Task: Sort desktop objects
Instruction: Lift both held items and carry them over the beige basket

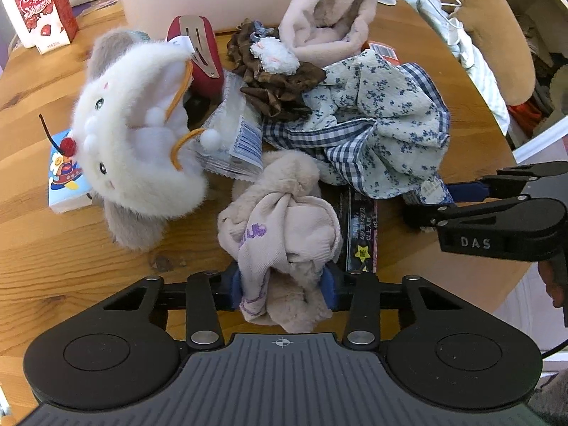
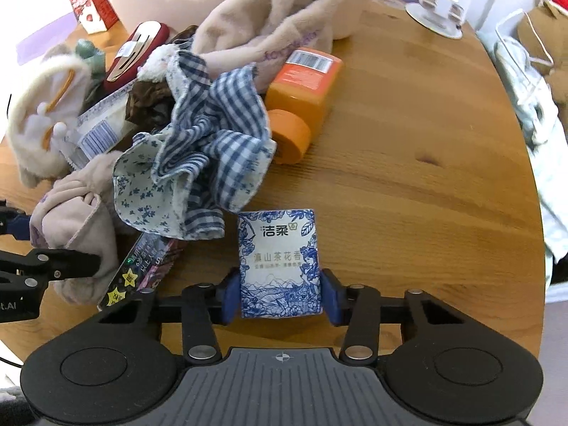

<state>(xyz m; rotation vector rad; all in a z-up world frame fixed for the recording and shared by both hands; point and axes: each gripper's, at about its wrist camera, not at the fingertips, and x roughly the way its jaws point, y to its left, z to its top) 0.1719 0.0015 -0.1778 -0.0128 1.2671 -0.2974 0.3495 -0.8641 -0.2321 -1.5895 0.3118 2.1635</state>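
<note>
Left gripper (image 1: 282,285) pinching a soft, knotted beige plush cloth (image 1: 280,230); right gripper (image 2: 280,293) clamping a flat, glossy blue-and-white tissue pack (image 2: 280,262) on grained wood table (image 2: 408,184).

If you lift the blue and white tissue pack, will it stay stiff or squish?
The tissue pack will probably squish a little, since its wrapper looks soft between the right gripper pads. It looks light and flat, so it likely won't roll.
</note>
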